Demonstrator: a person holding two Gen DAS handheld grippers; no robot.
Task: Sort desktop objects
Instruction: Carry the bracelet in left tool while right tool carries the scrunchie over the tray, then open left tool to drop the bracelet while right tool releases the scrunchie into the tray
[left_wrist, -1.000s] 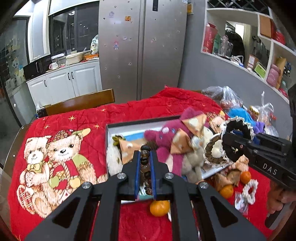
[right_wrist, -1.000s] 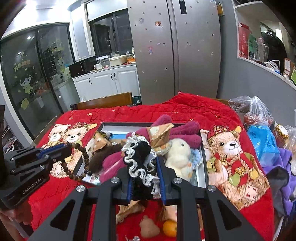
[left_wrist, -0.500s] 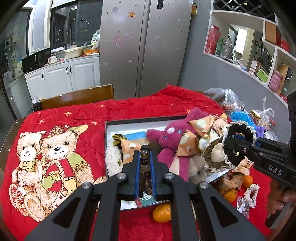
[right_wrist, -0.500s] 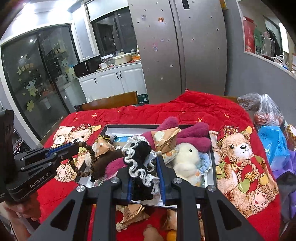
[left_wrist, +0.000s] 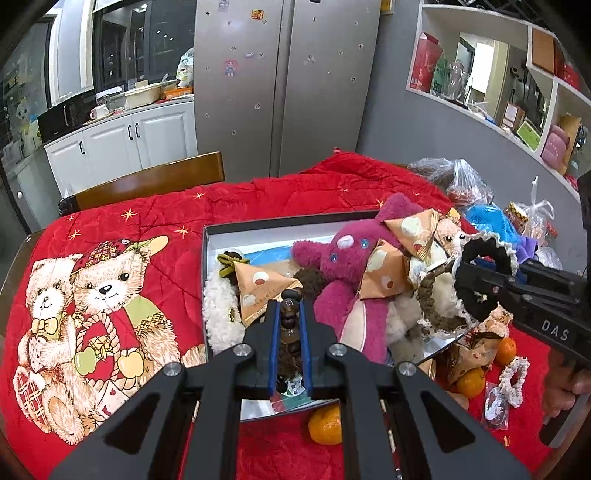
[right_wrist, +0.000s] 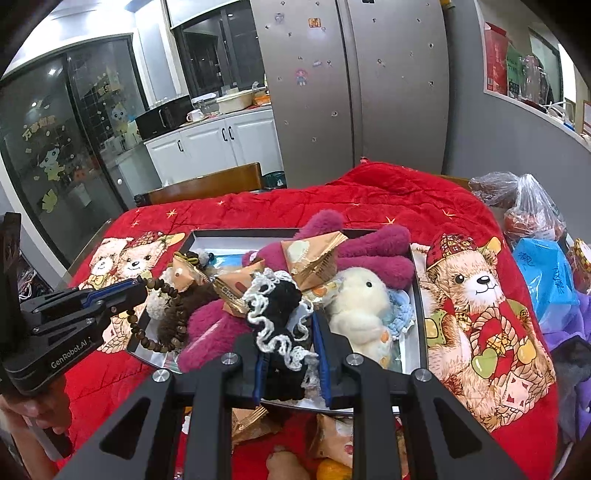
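Note:
My left gripper (left_wrist: 290, 306) is shut on a brown wooden bead bracelet (left_wrist: 289, 325). The bracelet also hangs from the left gripper in the right wrist view (right_wrist: 162, 325), over the near left part of the box. My right gripper (right_wrist: 290, 328) is shut on a black scrunchie with white lace trim (right_wrist: 277, 317); it also shows in the left wrist view (left_wrist: 484, 280), over the box's right side. The dark-rimmed box (left_wrist: 210, 236) on the red bear blanket (left_wrist: 110, 229) holds a magenta plush bear (left_wrist: 351, 269), a cream plush (right_wrist: 362, 299) and orange wrapped packets (left_wrist: 258, 284).
Tangerines (left_wrist: 327, 424) and a white lace scrunchie (left_wrist: 513, 376) lie on the blanket near the box's front. Plastic bags (right_wrist: 535, 221) and a blue bag (right_wrist: 546, 277) crowd the right side. A wooden chair back (left_wrist: 147, 181) stands behind the table.
Both grippers have risen and moved over the box, each still holding its item; the box and toys now sit lower and closer in both views.

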